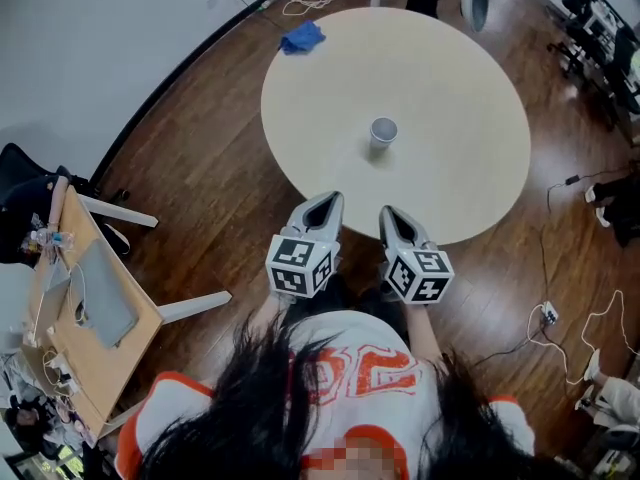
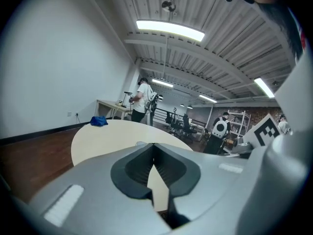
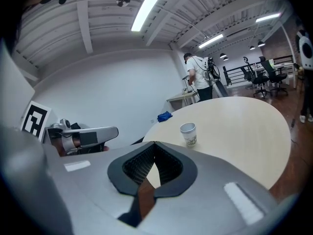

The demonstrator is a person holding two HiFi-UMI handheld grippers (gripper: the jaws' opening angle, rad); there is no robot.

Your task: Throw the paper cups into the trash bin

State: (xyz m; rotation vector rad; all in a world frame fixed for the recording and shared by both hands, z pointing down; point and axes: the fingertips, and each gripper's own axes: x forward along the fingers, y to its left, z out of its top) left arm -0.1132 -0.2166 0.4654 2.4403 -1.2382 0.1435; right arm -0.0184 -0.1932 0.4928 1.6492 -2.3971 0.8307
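Observation:
A single white paper cup (image 1: 383, 131) stands upright near the middle of the round beige table (image 1: 460, 88). The right gripper view shows the same cup (image 3: 188, 133) ahead and a little to the right of the jaws. Both grippers hover side by side over the table's near edge, short of the cup. My left gripper (image 1: 330, 199) is shut and holds nothing; its jaws meet at the tip (image 2: 154, 146). My right gripper (image 1: 390, 212) is also shut and empty (image 3: 154, 144).
A blue cloth (image 1: 302, 37) lies at the table's far left edge. To the left stands a wooden desk (image 1: 95, 313) with a laptop and clutter. Cables and a power strip (image 1: 548, 315) lie on the floor at right. A person (image 3: 198, 77) stands beyond the table.

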